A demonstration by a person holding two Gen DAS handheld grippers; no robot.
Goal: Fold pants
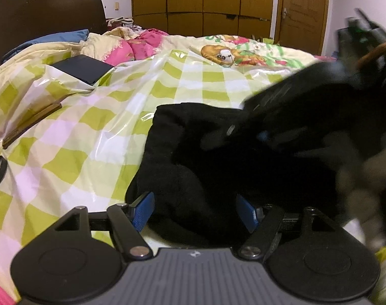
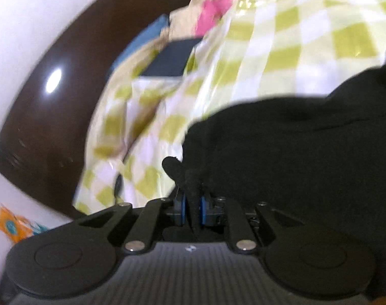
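**Right claw pinching the pants' edge**

The right claw (image 2: pixel 193 211) is gripping a fold of the black pants (image 2: pixel 294 152), lying bunched on the checkered sheet (image 2: pixel 282 50). The left claw (image 1: pixel 195 211) is standing wide, cloth between its pads unpinched. Soft, floppy fabric; grab hems.

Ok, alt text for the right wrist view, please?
The right hand-held gripper is pinched shut on a fold of the black pants, which lie bunched on a green-and-white checked plastic sheet. A dark brown headboard curves behind.
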